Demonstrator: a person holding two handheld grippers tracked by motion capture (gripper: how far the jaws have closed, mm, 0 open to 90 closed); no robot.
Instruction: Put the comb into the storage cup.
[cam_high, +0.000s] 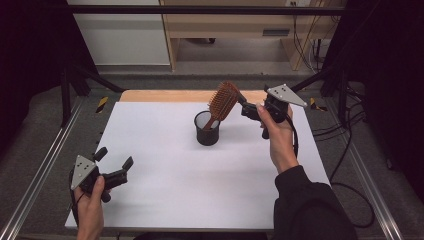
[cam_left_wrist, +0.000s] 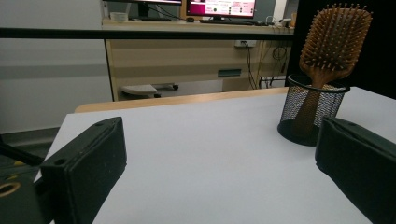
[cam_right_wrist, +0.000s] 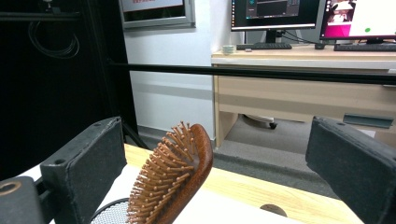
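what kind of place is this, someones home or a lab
Most likely a lab or office workroom: a white table framed by metal rails, desks with computer monitors behind, and trailing cables on the floor.

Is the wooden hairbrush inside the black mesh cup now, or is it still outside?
Inside. The hairbrush stands handle-down in the mesh cup, leaning, with its bristled head above the rim. The right gripper is open beside it.
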